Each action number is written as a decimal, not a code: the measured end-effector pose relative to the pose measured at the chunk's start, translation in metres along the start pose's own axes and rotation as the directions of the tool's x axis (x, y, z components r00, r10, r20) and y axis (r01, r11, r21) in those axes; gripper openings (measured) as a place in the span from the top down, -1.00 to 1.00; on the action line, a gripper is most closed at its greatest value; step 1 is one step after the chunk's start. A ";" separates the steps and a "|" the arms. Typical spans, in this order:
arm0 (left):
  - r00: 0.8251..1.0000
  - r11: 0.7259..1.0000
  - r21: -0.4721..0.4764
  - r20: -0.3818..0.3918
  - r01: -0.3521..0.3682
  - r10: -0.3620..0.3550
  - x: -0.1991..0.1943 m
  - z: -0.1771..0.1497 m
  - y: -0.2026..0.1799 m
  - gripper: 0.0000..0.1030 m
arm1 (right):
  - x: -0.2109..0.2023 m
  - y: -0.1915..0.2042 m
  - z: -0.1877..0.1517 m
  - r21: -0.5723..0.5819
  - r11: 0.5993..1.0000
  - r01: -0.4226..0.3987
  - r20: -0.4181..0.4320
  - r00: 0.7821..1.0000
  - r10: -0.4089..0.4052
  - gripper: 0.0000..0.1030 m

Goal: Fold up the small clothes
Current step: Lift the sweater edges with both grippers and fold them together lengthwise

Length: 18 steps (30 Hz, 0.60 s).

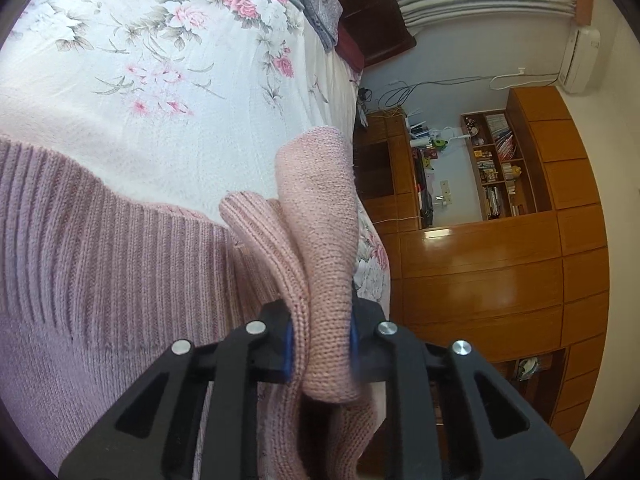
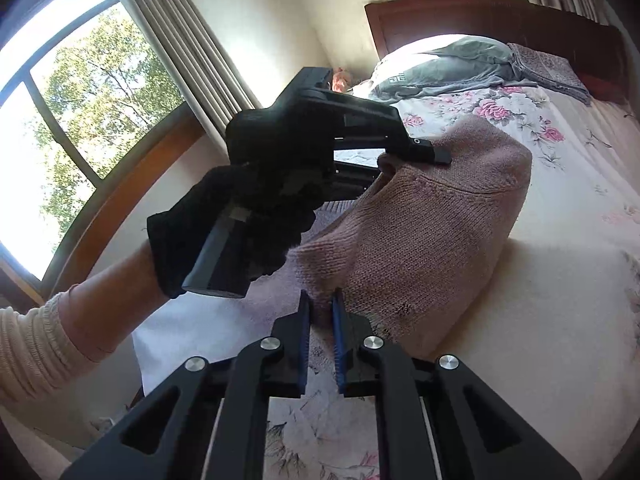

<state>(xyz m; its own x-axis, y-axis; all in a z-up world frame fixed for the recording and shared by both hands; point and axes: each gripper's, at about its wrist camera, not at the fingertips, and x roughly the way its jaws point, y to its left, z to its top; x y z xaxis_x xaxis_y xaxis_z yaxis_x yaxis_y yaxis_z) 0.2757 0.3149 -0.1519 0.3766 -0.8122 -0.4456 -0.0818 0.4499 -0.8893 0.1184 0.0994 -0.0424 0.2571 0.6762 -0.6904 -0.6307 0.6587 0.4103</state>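
The pink sweater [image 2: 420, 240] lies partly on the flowered bed [image 1: 168, 92] and partly lifted off it, held up along one edge by both claws. The left claw [image 1: 322, 346] is clamped on a bunched roll of knit, the fabric filling the gap between its blue pads [image 1: 289, 350], with the ribbed band [image 1: 100, 248] of the sweater spreading away to that claw's left over the bed. In the right wrist view the left claw [image 2: 434, 152], gripped by a gloved hand [image 2: 224, 224], sits at the far upper end of the raised edge, while the right claw [image 2: 322, 312] has its jaws close together on the near lower corner of the same edge; knit shows between its tips, so it looks pinched on the sweater. The held edge thus runs from the right claw up and away towards the left one, with the body of the sweater draping to the right of it towards the pillows [image 2: 444, 64]. The fold most likely carries this edge across in that direction, both claws travelling together to keep it taut.
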 end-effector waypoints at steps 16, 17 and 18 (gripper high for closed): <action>0.957 0.993 0.066 0.280 -0.099 0.076 -0.200 -0.020 0.025 0.64 | 0.077 0.101 0.031 -0.127 0.954 -0.272 -0.094 0.961 0.261 0.81; 0.953 0.991 0.054 0.286 -0.119 0.098 -0.206 -0.021 0.037 0.64 | 0.088 0.105 0.029 -0.132 0.955 -0.266 -0.116 0.961 0.252 0.81; 0.952 0.991 0.037 0.285 -0.130 0.114 -0.208 -0.022 0.051 0.64 | 0.099 0.109 0.027 -0.135 0.957 -0.257 -0.137 0.961 0.239 0.81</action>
<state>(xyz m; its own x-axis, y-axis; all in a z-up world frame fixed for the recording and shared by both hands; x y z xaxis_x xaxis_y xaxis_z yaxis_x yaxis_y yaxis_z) 0.1732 0.4989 -0.1068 0.6119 -0.6158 -0.4964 -0.0961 0.5651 -0.8194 0.0952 0.2468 -0.0497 -0.0040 0.7621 -0.6474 -0.7685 0.4119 0.4896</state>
